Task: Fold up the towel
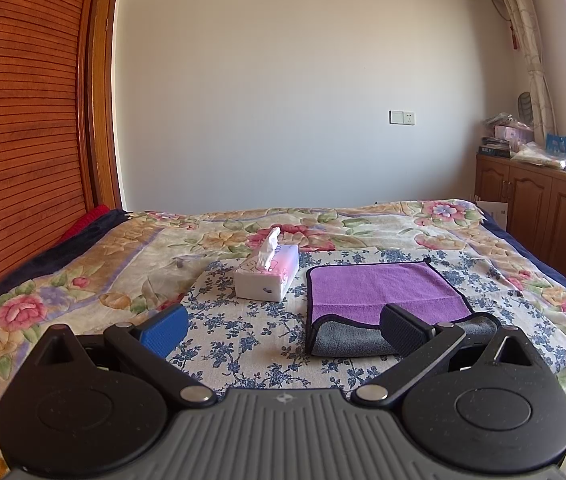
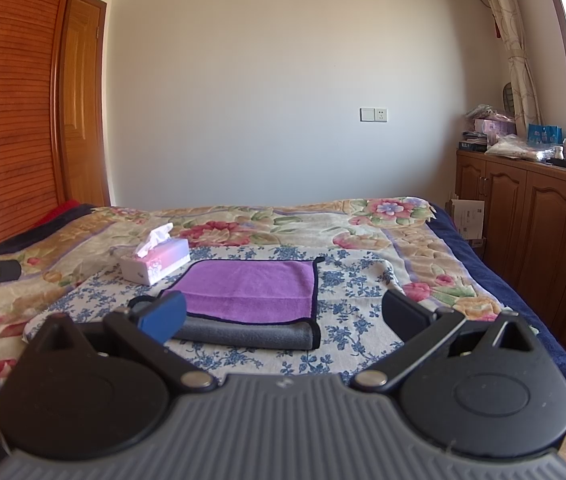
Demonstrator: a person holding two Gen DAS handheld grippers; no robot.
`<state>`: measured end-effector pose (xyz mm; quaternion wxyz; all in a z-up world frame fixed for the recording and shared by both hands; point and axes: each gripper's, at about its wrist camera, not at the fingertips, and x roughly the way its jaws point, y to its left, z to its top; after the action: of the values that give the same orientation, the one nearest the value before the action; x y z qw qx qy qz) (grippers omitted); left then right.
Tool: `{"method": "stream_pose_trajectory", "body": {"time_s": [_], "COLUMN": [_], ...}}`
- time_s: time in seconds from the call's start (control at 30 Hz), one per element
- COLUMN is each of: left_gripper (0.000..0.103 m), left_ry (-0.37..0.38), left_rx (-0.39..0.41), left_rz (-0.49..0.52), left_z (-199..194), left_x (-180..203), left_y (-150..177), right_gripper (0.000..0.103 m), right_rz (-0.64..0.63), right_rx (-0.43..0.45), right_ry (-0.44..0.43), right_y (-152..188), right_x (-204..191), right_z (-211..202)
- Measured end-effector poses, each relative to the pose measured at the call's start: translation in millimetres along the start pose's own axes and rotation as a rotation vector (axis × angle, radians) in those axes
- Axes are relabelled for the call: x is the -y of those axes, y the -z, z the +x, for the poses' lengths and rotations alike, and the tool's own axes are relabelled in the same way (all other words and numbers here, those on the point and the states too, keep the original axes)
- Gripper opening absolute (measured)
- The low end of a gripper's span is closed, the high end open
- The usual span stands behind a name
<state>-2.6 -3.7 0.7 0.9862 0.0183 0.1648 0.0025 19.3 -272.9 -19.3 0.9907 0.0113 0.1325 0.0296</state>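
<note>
A purple towel (image 1: 379, 292) with a grey underside and black edging lies folded over on a blue-flowered cloth (image 1: 243, 344) on the bed. Its grey fold faces me. It also shows in the right wrist view (image 2: 251, 290). My left gripper (image 1: 283, 328) is open and empty, just in front of the towel's near left corner, its right finger over the grey fold. My right gripper (image 2: 283, 316) is open and empty, in front of the towel's near edge, its blue left finger (image 2: 163, 316) over the near left corner.
A tissue box (image 1: 267, 274) stands left of the towel, also in the right wrist view (image 2: 157, 264). The bed has a floral blanket (image 1: 83, 280). Wooden cabinets (image 2: 543, 224) stand on the right, a slatted wooden panel (image 1: 15, 120) on the left.
</note>
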Motion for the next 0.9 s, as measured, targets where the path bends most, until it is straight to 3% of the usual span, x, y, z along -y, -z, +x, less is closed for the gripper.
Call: {"method": "stream_pose_trajectory", "body": {"time_s": [0.9], "left_gripper": [0.103], "left_ry": [0.008], "left_rx": [-0.024], "left_rz": [0.013], "left_z": [3.9], "left_x": [-3.5], "left_y": [-2.6], "right_gripper": [0.103], "right_rz": [0.012], "right_rx": [-0.018], "right_ry": [-0.001], "right_y": [-4.4], "right_x": [0.4], "right_z": [3.6]}}
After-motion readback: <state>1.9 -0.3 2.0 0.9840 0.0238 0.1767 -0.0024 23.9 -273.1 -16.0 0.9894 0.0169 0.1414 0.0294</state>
